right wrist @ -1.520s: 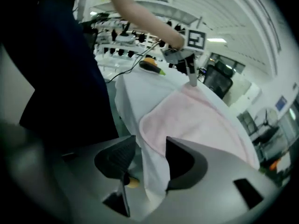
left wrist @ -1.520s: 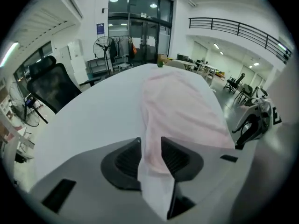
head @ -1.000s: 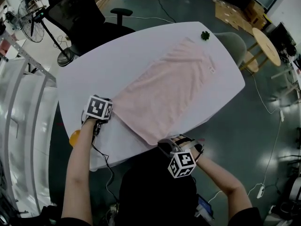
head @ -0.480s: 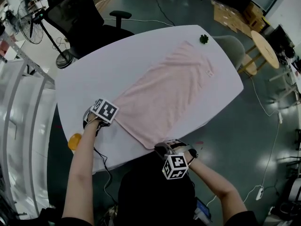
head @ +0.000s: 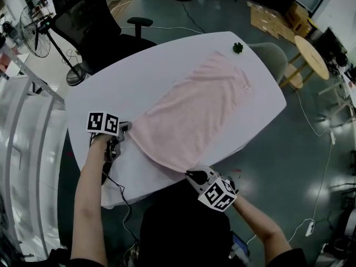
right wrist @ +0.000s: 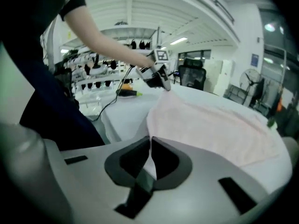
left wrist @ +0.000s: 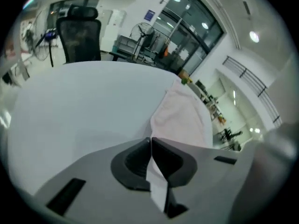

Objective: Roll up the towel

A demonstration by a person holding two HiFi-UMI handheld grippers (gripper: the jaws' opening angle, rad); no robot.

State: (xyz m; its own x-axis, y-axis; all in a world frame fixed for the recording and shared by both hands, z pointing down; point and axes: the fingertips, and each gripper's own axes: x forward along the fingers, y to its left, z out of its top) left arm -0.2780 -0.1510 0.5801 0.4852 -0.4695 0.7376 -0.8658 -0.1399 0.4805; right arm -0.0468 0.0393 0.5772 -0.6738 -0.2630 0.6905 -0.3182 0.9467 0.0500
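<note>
I have both tools closed on the near end of the towel (head: 194, 107). My left hand-held gripper (head: 127, 129) sits at the towel's near-left corner, and in the left gripper view its jaws are pressed together with a thin strip of pale cloth pinched between them. My right hand-held gripper (head: 192, 176) is at the near-right corner, just past the bench (head: 128, 85) edge closest to me. In the right gripper view its jaws are also pressed together on a fold of the same cloth.

The towel is pale pink and lies spread flat along the white oval bench, running diagonally away from me. Its far end reaches close to a small dark green object (head: 238, 47) near the far rim of the bench. Most of the cloth rests on the bench top. The near short edge between my 2 grips curves a little at the bench edge, and I cannot tell how far it is raised.

From the right gripper view I can see across the towel to the left hand-held gripper and the arm (right wrist: 100, 41) that carries it, at the opposite corner.

Beyond the bench stand a black office chair (head: 89, 15) on the far left, a fan (head: 34, 24) beside it, and a round wooden table (head: 312, 54) off to the right.
</note>
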